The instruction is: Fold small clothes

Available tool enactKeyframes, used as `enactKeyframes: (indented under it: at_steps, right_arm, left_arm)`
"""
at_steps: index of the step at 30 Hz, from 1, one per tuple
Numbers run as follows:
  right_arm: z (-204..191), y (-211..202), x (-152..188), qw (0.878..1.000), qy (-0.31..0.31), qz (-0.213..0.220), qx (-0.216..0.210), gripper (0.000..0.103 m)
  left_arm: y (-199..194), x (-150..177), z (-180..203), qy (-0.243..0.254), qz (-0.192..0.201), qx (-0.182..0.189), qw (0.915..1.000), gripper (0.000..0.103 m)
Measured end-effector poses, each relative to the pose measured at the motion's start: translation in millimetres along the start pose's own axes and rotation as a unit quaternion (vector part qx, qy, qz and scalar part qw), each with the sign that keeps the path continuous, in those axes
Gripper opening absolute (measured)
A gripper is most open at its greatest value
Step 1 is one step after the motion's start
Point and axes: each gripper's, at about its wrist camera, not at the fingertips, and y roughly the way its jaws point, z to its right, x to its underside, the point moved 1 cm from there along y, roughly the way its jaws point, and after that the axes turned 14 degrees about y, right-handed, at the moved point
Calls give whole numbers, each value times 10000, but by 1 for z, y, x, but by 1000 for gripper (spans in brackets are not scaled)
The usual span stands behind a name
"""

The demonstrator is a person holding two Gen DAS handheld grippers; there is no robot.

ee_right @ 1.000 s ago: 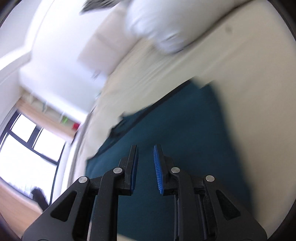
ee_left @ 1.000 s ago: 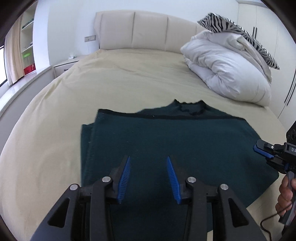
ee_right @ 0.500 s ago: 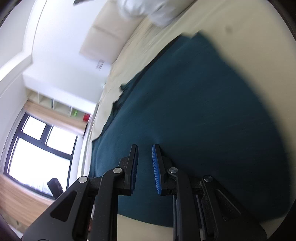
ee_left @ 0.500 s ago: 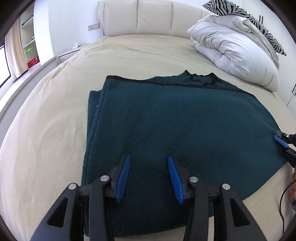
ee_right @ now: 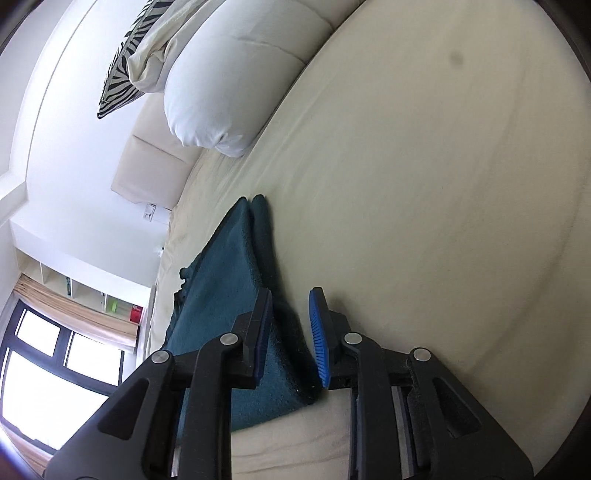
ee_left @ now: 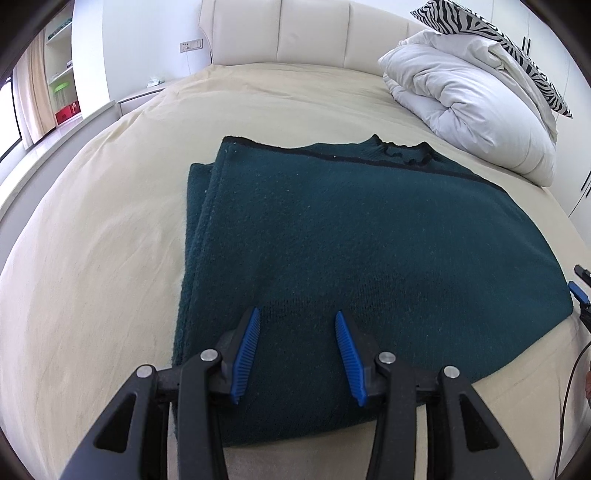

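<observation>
A cream-sheeted bed fills both views, its padded headboard along the top of the left wrist frame and a white duvet with a zebra-print pillow bunched at upper right. The dark green sweater lies flat across the middle of the bed, already doubled over, with its collar toward the headboard.

The left gripper hangs over the sweater's near hem at the bottom centre of its frame, fingers moderately apart with nothing pinched. The right gripper sits at the sweater's side edge, at the lower centre of its view; its jaws are opening, with the layered cloth edge lying between them, apparently not pressed.

The next fold probably calls for both grips taken level on the same edge. Each should catch every layer, not just the top one, and the lift should be even so the knit does not skew.
</observation>
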Motion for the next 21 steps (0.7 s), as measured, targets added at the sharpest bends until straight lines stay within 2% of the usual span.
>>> enactKeyframes:
  at_steps: [1,3,5,11,14,15,16,18,21]
  right_arm:
    - [-5,-2,1,10000,-81,48,5,38]
    - [-15,-17,7,9996,-257,69,-24,46]
    - [-30,-29,15,9986,-526,13,-54,46]
    - [-51,-11,14,9969,-750,-226,66,47]
    - [-53,5,4,9950,-895,-364,235,47]
    - [-52,10,1,9944,-927,-416,284,51]
    - [-52,17,-3,9939,-931,-482,346,56]
    - [-46,33,-11,9934,-782,-711,447,57]
    - [-47,49,-18,9931,-637,-925,331,57]
  left_arm:
    - [0,0,0,0,-5,-6,10000,47]
    - [-2,1,0,-11,-8,-15,10000,47]
    - [-3,2,-1,-17,-17,-15,10000,47]
    - [-13,2,-9,-302,-46,162,9994,46]
    - [-28,-6,-11,-418,114,155,9989,54]
    - [-31,-10,-10,-428,187,203,9987,57]
    - [-32,-15,-8,-442,246,299,9983,58]
    - [-28,-26,-5,-465,279,469,9974,58]
    - [-14,-41,-1,-454,280,537,9971,58]
